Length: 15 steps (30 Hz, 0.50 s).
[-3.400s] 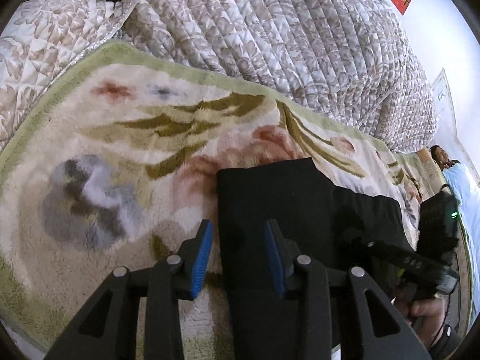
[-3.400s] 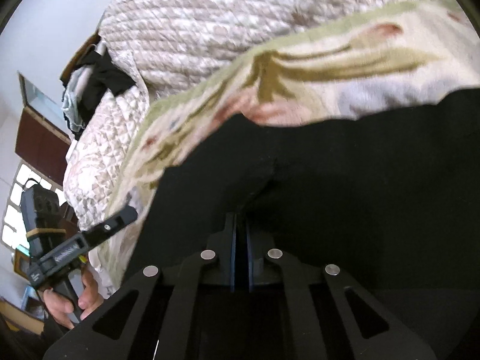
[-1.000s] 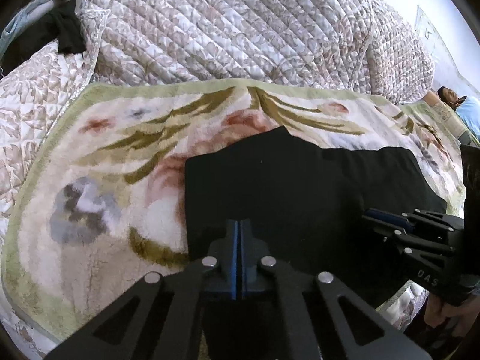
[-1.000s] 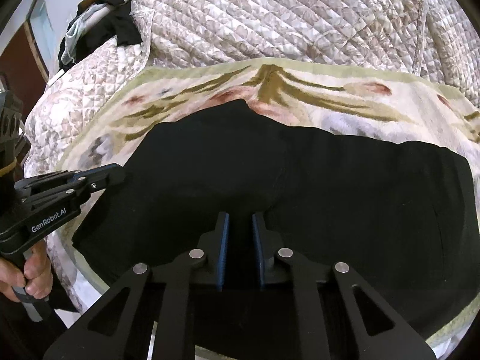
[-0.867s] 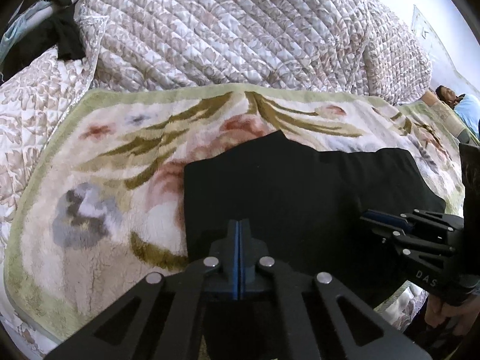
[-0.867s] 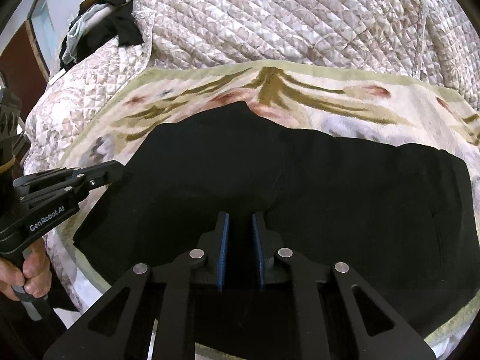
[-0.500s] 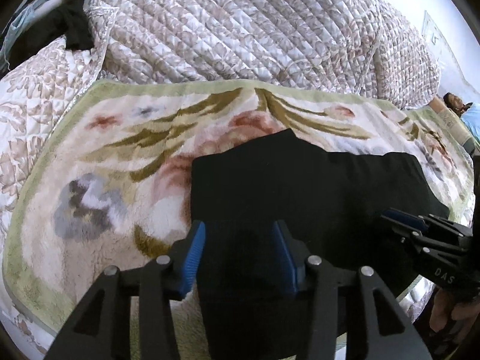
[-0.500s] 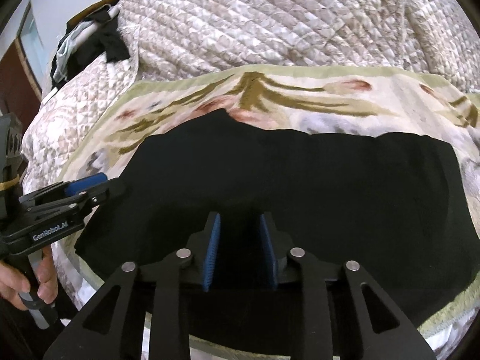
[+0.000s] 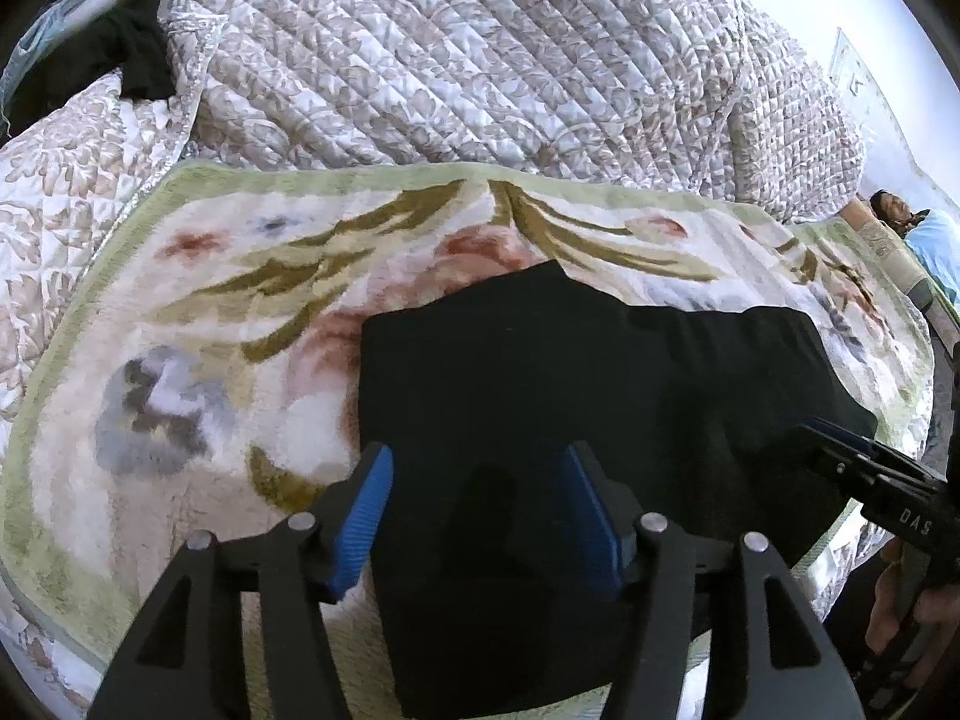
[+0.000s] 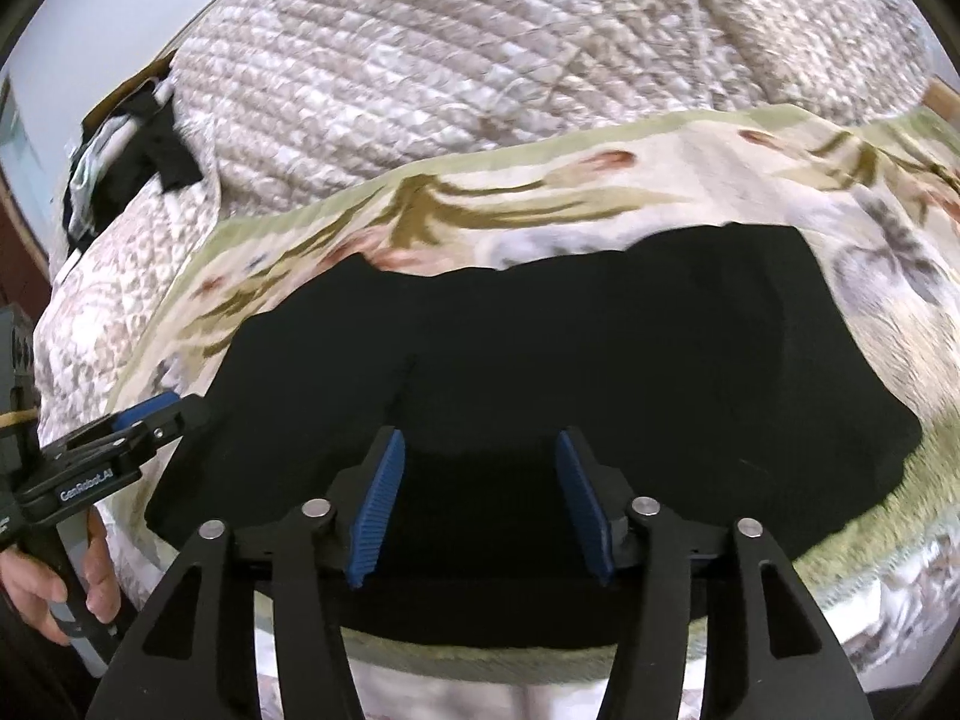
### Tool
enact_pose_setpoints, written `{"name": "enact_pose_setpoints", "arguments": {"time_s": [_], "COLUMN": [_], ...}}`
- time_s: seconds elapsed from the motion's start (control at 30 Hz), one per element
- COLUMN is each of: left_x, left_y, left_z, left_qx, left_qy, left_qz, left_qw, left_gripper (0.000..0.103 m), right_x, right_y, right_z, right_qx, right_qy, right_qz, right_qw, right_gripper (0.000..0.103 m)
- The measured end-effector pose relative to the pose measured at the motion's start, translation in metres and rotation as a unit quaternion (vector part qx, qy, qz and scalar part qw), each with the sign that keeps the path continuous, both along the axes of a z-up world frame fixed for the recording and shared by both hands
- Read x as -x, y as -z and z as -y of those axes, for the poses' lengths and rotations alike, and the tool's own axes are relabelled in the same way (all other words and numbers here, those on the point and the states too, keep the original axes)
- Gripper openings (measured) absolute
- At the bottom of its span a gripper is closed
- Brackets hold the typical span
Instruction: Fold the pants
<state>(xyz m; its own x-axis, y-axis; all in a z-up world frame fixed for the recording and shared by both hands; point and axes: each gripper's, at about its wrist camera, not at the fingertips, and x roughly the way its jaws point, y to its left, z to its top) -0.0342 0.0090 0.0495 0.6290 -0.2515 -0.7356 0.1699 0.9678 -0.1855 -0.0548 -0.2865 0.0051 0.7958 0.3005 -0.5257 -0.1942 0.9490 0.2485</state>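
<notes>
The black pants point(image 9: 570, 384) lie folded flat on a floral fleece blanket point(image 9: 198, 324). In the right wrist view the pants point(image 10: 600, 348) spread wide across the blanket point(image 10: 540, 192). My left gripper point(image 9: 480, 510) is open and empty, above the pants' near left edge. My right gripper point(image 10: 480, 504) is open and empty, above the near edge at the middle. The right gripper also shows at the right of the left wrist view point(image 9: 864, 468), and the left gripper at the left of the right wrist view point(image 10: 144, 420).
A quilted bedspread point(image 9: 456, 60) is bunched behind the blanket. Dark clothes point(image 9: 120, 54) hang at the far left. A person in light blue point(image 9: 924, 234) lies at the far right. The blanket's near edge point(image 10: 480, 672) hangs over the bed side.
Both grippers have opened and let go of the pants, then drawn back a little. The pants now lie flat on the blanket.
</notes>
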Motion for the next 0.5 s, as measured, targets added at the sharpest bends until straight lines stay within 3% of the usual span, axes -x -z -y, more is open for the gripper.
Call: {"name": "enact_pose_setpoints", "arguments": {"time_s": [0.5], "left_x": [0.003], "left_y": [0.004], "left_z": [0.003], "left_qx": [0.028], "left_qy": [0.016], "left_qz": [-0.006], "left_qw": [0.9995], "left_gripper": [0.075], "right_x": [0.026], "right_y": [0.009], "right_z": [0.066], "right_qx": [-0.069], "right_qy": [0.142], "right_qz": [0.002], "right_qw": [0.987], "right_gripper": [0.056]}}
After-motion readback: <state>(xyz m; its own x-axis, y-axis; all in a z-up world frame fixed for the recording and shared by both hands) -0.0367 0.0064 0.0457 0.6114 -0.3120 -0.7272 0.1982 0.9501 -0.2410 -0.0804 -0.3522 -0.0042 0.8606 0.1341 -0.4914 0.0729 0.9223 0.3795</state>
